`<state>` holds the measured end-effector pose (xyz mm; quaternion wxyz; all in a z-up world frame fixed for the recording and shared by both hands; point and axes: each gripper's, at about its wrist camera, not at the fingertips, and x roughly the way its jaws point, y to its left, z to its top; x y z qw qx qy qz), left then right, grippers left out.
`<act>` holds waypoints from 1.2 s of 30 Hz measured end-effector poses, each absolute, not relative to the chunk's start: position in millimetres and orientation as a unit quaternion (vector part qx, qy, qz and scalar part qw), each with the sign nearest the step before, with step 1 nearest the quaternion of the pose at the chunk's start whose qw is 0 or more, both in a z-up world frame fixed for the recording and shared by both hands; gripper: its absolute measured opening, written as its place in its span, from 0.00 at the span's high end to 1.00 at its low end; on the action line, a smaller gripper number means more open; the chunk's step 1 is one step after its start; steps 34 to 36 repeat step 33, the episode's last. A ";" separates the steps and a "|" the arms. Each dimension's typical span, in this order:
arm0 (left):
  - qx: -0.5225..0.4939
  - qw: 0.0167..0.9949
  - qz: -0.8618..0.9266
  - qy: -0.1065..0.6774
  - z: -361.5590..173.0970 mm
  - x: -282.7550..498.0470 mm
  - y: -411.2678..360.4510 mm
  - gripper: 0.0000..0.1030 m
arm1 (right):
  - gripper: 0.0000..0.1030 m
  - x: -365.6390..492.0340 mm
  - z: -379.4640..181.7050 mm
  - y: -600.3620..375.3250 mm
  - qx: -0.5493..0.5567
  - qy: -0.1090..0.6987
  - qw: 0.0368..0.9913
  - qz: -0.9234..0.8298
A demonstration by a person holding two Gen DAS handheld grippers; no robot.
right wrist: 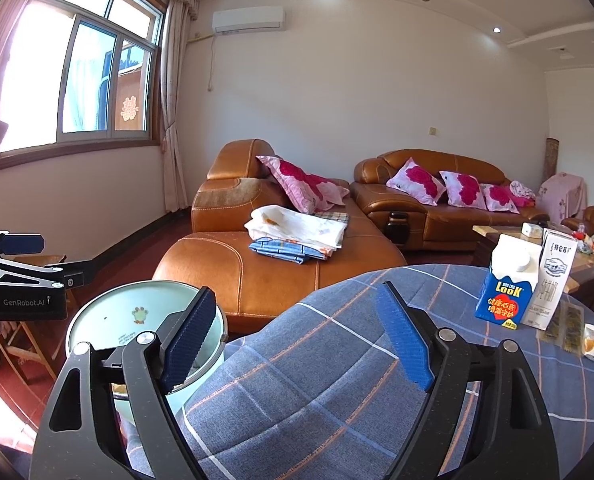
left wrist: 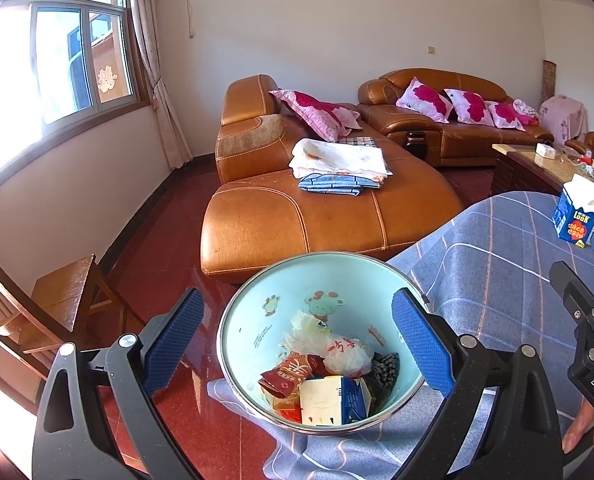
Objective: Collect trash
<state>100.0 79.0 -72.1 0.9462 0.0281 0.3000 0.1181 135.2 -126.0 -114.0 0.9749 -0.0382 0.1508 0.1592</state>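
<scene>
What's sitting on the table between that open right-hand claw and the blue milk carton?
Nothing but bare checked tablecloth, as the right wrist view shows. The right gripper, jaws open, is empty, and the blue carton stands beyond, beside a white carton.

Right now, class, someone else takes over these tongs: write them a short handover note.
Left tongs: open, empty, straddling the bin.
Right tongs: open, empty, over the checked tablecloth.
Done: wrappers, a plastic bag and a flattened carton are in the bin at the table's edge.
Left: blue Look carton, white milk carton and small wrappers on the table.
</scene>
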 end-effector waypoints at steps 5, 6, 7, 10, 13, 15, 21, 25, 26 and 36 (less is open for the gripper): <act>0.029 0.946 0.112 0.303 -71.4 101.1 77.2 0.09 | 0.20 135.3 -114.7 -126.3 -0.038 0.151 0.975 0.159; 0.030 0.946 0.112 0.303 -71.5 101.1 76.5 0.09 | 0.19 135.6 -115.2 -126.9 -0.037 0.151 0.975 0.159; 0.032 0.946 0.113 0.302 -71.6 101.0 75.7 0.09 | 0.19 135.7 -115.2 -127.1 -0.037 0.150 0.975 0.158; 0.037 0.945 0.112 0.305 -73.1 102.2 73.8 0.09 | 0.19 136.6 -115.7 -127.9 -0.037 0.151 0.975 0.157; 0.039 0.943 0.112 0.310 -75.1 103.5 72.9 0.09 | 0.18 136.9 -115.8 -128.1 -0.038 0.151 0.975 0.157; 0.039 0.943 0.110 0.311 -76.2 104.4 72.1 0.09 | 0.18 136.7 -115.8 -128.1 -0.038 0.151 0.975 0.157; 0.050 0.946 0.112 0.300 -75.1 101.8 68.1 0.11 | 0.17 136.8 -115.8 -128.1 -0.038 0.151 0.975 0.157; 0.045 0.946 0.101 0.304 -73.4 101.4 67.1 0.09 | 0.17 136.3 -115.3 -128.3 -0.036 0.149 0.975 0.158; 0.044 0.946 0.098 0.306 -73.3 101.7 67.2 0.09 | 0.17 136.1 -114.8 -129.6 -0.034 0.147 0.976 0.157; 0.038 0.947 0.085 0.307 -73.7 101.5 67.6 0.09 | 0.17 137.8 -112.0 -155.7 -0.009 0.154 0.981 0.122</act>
